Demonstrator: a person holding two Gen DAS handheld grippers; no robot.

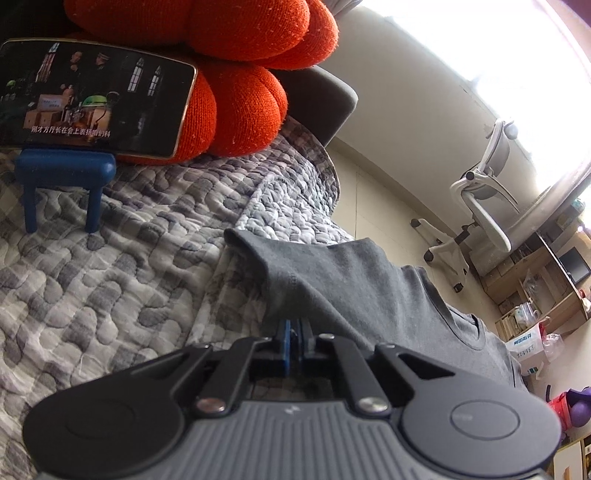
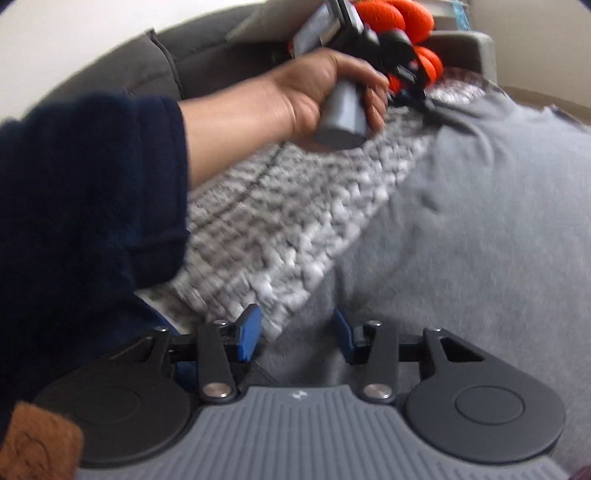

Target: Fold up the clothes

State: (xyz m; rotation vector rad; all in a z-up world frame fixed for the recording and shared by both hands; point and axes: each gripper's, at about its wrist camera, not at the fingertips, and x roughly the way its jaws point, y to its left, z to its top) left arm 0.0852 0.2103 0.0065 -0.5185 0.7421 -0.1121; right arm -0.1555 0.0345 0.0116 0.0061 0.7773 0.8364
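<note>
Left wrist view: the left hand-held gripper (image 1: 293, 328) has its blue fingers clenched tight on the edge of a grey T-shirt (image 1: 354, 280), right where a sleeve meets the body. The shirt lies spread over a quilted grey-and-white cover (image 1: 110, 266) on a sofa, its neckline toward the right of the picture. Farther back on the cover, a phone (image 1: 92, 98) showing a video rests on a small blue stand (image 1: 64, 173), leaning against an orange knotted cushion (image 1: 236, 74). A white office chair (image 1: 487, 184) stands on the floor beyond the sofa. Right wrist view, somewhat blurred: the right hand-held gripper (image 2: 295, 332) has its jaws standing apart, released, low over the T-shirt (image 2: 480, 221), where the shirt's edge meets the quilted cover (image 2: 277, 229); nothing is pinched between its fingers. Above it a bare hand (image 2: 325, 92), coming from a dark blue sleeve (image 2: 92, 221), grips the grey handle of the other tool near the orange cushion (image 2: 417, 22).
</note>
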